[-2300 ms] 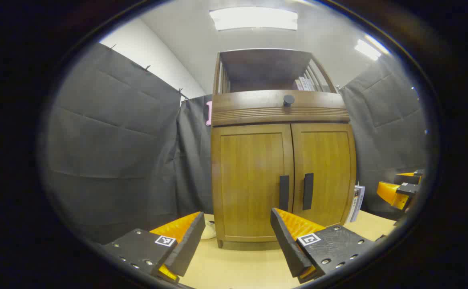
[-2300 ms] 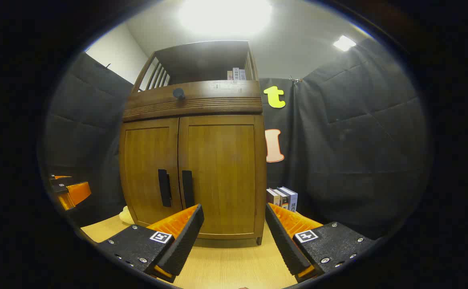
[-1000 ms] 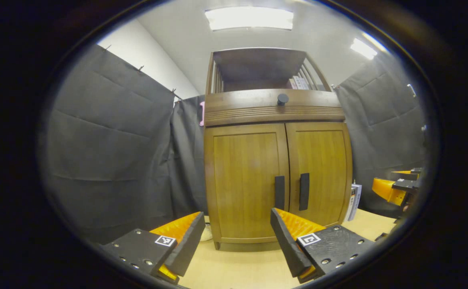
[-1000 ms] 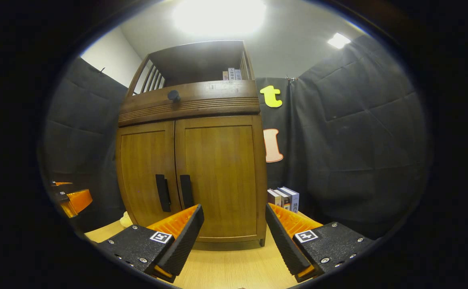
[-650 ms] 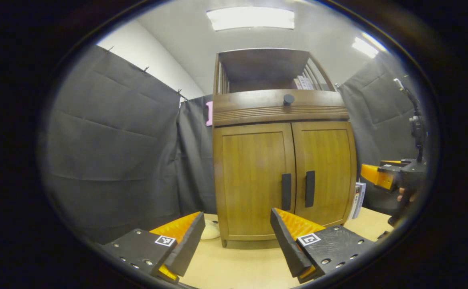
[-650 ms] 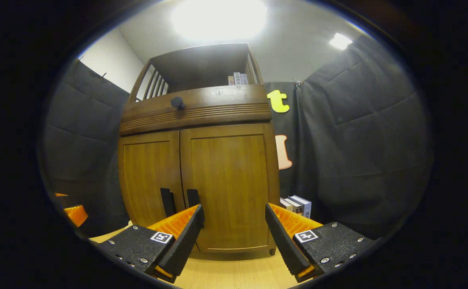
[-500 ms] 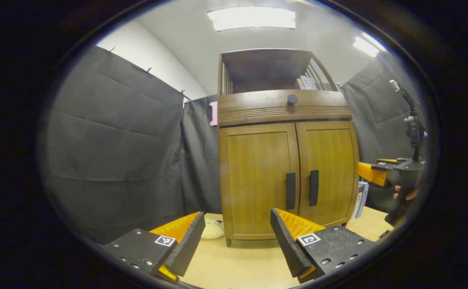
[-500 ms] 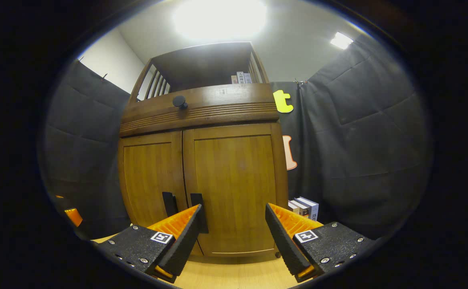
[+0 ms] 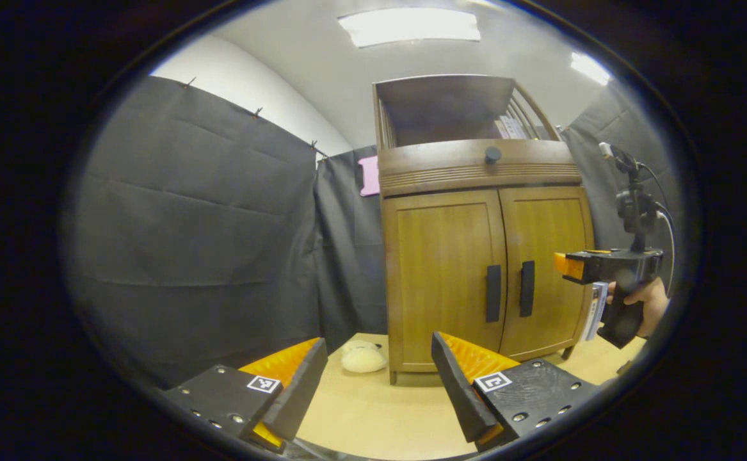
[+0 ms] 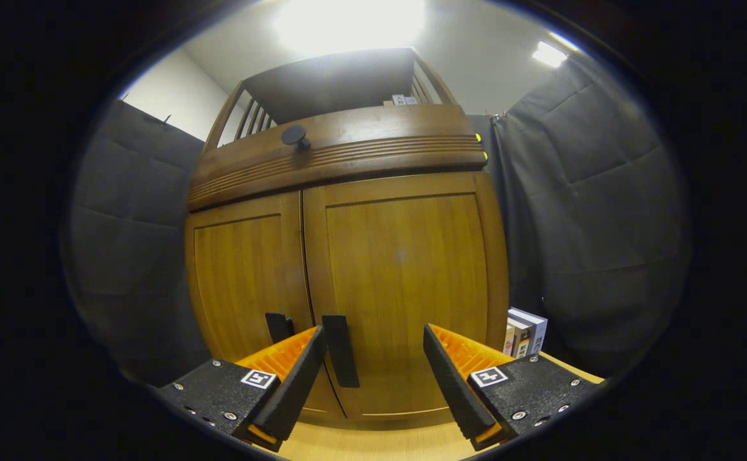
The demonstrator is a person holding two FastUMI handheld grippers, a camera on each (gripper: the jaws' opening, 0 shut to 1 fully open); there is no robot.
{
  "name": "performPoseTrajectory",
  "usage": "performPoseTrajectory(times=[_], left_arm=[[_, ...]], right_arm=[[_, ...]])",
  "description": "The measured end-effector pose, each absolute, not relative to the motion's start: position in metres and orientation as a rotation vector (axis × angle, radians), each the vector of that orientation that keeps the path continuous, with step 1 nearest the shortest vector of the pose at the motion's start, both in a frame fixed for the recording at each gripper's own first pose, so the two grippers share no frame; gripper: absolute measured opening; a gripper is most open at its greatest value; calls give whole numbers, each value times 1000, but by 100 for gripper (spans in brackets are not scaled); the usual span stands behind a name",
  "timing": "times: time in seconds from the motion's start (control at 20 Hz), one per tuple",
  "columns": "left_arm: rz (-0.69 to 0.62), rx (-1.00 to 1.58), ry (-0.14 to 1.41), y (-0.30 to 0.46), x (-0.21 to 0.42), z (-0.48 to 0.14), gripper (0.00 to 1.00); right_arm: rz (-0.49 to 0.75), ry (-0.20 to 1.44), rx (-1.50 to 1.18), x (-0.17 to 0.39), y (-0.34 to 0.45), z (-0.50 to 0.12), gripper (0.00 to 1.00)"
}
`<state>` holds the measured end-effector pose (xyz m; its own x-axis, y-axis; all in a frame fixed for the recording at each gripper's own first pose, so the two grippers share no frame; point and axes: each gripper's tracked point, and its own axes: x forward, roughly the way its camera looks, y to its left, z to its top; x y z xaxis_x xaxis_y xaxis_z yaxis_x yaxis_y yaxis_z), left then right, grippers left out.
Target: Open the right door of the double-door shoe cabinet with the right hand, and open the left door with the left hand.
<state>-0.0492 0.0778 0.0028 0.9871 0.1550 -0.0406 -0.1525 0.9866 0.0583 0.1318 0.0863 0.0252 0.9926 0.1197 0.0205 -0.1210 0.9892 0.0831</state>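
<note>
A brown wooden shoe cabinet (image 9: 475,192) stands on a light table with both doors shut. Its left door (image 9: 443,275) and right door (image 9: 549,256) each carry a dark vertical handle, the left handle (image 9: 493,293) and the right handle (image 9: 527,288). My left gripper (image 9: 373,378) is open, well back from the cabinet and to its left. My right gripper (image 10: 373,368) is open close to the right door (image 10: 405,282), whose handle (image 10: 341,349) stands just inside the left finger. In the left gripper view the right gripper (image 9: 568,266) hangs in front of the right door, held by a hand (image 9: 645,298).
A pale round lump (image 9: 363,357) lies on the table (image 9: 373,410) by the cabinet's left foot. Books (image 10: 527,333) stand upright to the right of the cabinet. Above the doors runs a drawer with a round knob (image 10: 295,136), topped by an open shelf. Black cloth walls close in all around.
My right gripper has moved in close to the right door, its handle now beside the left finger. My left gripper has drifted left, so the cabinet sits further right in its view. Both doors stay shut.
</note>
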Motion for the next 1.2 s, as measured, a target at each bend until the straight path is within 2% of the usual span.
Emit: performPoseTrajectory(times=[0.45,0.65,0.7,0.75,0.8,0.85,1.15,1.2], left_arm=[[231,68,45,106,-72,11,99],[261,82,55,119,-84,9,99],[268,83,60,123,-87,8,94],[276,82,65,128,-90,6,99],[282,78,68,131,-92,7,99],[287,75,72,135,-93,7,99],[293,66,67,141,-98,7,99],[293,64,64,141,-99,7,99]], right_arm=[[157,68,53,181,122,-6,92],[158,111,41,199,129,-26,85],[164,129,46,202,133,-31,81],[167,147,50,206,137,-36,79],[165,162,48,209,139,-41,72],[160,176,47,211,140,-44,71],[161,193,29,217,144,-48,36],[163,201,20,217,144,-50,34]])
